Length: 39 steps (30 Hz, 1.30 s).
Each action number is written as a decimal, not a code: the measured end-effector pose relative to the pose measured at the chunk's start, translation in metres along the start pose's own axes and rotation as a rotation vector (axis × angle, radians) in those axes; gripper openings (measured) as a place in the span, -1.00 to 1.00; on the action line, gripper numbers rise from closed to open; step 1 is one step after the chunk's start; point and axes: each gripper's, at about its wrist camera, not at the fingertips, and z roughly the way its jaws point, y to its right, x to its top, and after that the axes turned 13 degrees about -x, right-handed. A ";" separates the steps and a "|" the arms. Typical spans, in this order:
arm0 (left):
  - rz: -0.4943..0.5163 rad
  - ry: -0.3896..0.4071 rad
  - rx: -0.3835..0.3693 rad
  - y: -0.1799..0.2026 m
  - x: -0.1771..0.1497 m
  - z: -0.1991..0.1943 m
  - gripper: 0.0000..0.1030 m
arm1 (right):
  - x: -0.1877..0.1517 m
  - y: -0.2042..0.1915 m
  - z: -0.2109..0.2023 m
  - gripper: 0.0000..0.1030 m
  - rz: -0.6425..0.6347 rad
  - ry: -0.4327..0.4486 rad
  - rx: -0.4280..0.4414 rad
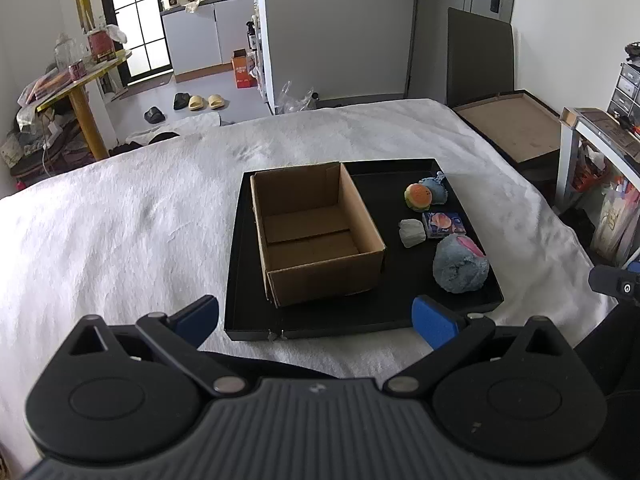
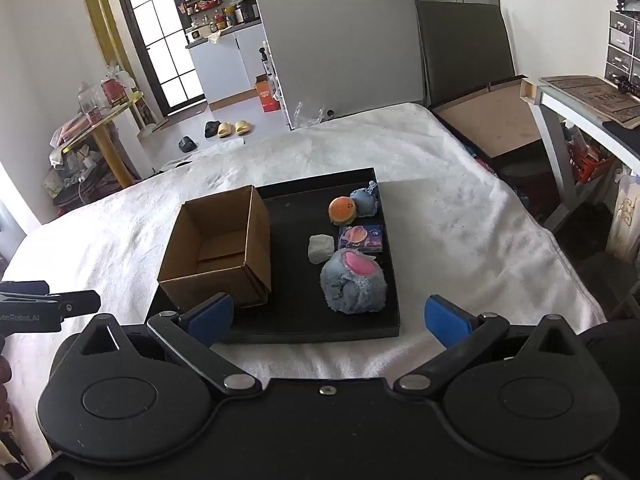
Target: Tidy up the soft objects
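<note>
A shallow black rectangular tray (image 2: 394,300) is set on a bed covered with a white fleece blanket (image 1: 120,220). An open, empty brown cardboard box (image 1: 316,236) occupies the left half of the tray. Five soft items are grouped on the right half: a large blue-grey plush ball with a pink patch (image 2: 354,284) nearest, a small pale grey foam lump (image 2: 320,249) and a flat purple printed packet (image 2: 361,238) behind it, and an orange burger-shaped squishy (image 2: 342,210) touching a small blue plush toy (image 2: 365,202) at the far end.

The left gripper (image 1: 316,318) and the right gripper (image 2: 328,318) are held short of the tray, fingers spread wide, nothing between them.

The items are judged light and compressible. The large plush ball is best taken across its middle; its fur is likely to yield before a firm hold is obtained. The packet, lying flat, is best taken by its edges.
</note>
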 end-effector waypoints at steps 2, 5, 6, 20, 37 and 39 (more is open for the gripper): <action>0.009 0.000 0.002 0.002 0.000 0.000 0.98 | 0.001 0.001 -0.003 1.00 0.001 0.001 0.007; 0.014 0.005 0.001 0.003 -0.001 -0.003 0.98 | 0.000 0.002 -0.003 1.00 -0.002 -0.003 0.010; 0.014 0.007 0.003 0.004 -0.001 -0.004 0.98 | 0.000 0.003 -0.003 1.00 -0.002 -0.005 0.013; 0.011 0.019 0.002 0.007 -0.002 -0.011 0.98 | -0.004 0.001 -0.009 1.00 -0.031 -0.010 0.025; 0.020 0.015 -0.013 0.010 -0.003 -0.013 0.98 | -0.008 -0.003 -0.010 1.00 -0.058 -0.021 0.031; 0.012 0.014 -0.020 0.010 -0.004 -0.013 0.98 | -0.008 -0.005 -0.011 1.00 -0.065 -0.019 0.031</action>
